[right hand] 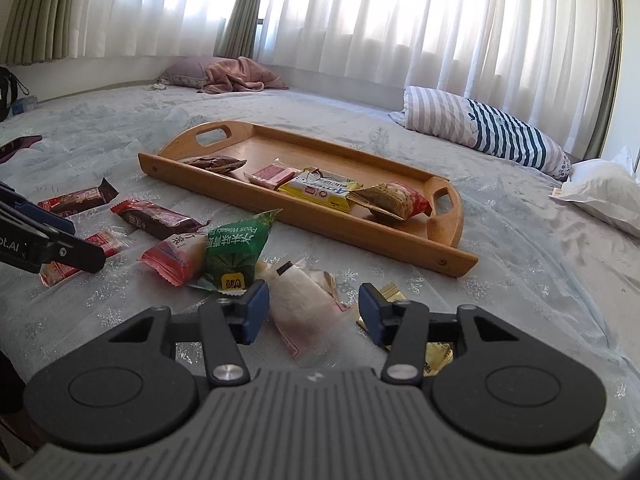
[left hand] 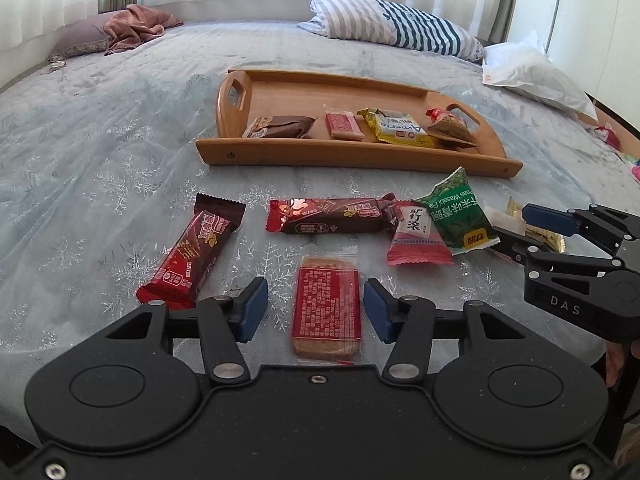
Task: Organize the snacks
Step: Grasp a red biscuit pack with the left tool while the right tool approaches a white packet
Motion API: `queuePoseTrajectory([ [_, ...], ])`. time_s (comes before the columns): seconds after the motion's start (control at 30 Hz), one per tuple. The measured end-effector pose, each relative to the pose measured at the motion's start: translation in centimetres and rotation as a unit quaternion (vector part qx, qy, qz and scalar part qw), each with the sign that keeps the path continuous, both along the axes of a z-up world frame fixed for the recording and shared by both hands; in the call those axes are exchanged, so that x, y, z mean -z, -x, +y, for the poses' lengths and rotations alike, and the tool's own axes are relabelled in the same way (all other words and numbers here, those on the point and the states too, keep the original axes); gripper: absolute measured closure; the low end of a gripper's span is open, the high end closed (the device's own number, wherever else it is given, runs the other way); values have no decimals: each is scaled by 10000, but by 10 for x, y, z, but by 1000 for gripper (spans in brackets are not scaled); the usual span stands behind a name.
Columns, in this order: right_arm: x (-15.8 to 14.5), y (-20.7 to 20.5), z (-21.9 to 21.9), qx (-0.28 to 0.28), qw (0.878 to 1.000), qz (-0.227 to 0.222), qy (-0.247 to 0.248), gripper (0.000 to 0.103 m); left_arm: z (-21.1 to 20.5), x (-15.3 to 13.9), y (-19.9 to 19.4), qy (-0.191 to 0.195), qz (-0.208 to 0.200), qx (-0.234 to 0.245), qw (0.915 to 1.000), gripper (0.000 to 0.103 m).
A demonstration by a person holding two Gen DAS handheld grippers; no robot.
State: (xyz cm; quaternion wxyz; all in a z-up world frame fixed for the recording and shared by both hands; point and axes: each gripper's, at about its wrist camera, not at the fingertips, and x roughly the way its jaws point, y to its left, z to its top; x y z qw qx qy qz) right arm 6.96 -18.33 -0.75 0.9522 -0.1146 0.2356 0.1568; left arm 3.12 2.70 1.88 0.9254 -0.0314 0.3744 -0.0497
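Observation:
A wooden tray (left hand: 352, 156) (right hand: 400, 240) lies on the bed with several snacks in it. Loose snacks lie in front of it: two dark red bars (left hand: 192, 256) (left hand: 332, 216), a pink packet (left hand: 416, 236), a green pea packet (left hand: 460, 212) (right hand: 234, 252). My left gripper (left hand: 316, 308) is open, its pads on either side of a red-labelled biscuit packet (left hand: 326, 312), not touching. My right gripper (right hand: 314, 312) is open around a clear white packet (right hand: 300, 308); a gold packet (right hand: 436, 356) lies under its right finger. The right gripper also shows in the left wrist view (left hand: 532, 236).
A striped pillow (left hand: 396, 24) (right hand: 480, 132) and a white bag (left hand: 528, 72) lie behind and right of the tray. A pink blanket (left hand: 136, 26) lies at the far left. The left gripper's finger (right hand: 60, 248) shows at the right view's left edge.

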Motion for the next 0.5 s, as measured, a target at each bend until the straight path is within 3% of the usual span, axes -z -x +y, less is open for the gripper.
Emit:
queuePoseTrajectory([
  [0.2, -1, 3, -1, -38, 9993, 317, -217, 47, -4, 1, 3, 8, 17, 83, 10000, 54],
  [0.37, 4, 9, 6, 5, 9991, 413, -114, 54, -7, 0, 5, -10, 21, 124, 9999, 71],
  [0.5, 1, 15, 10, -30, 9986, 494, -184, 57, -9, -2, 7, -11, 40, 149, 9999, 71],
])
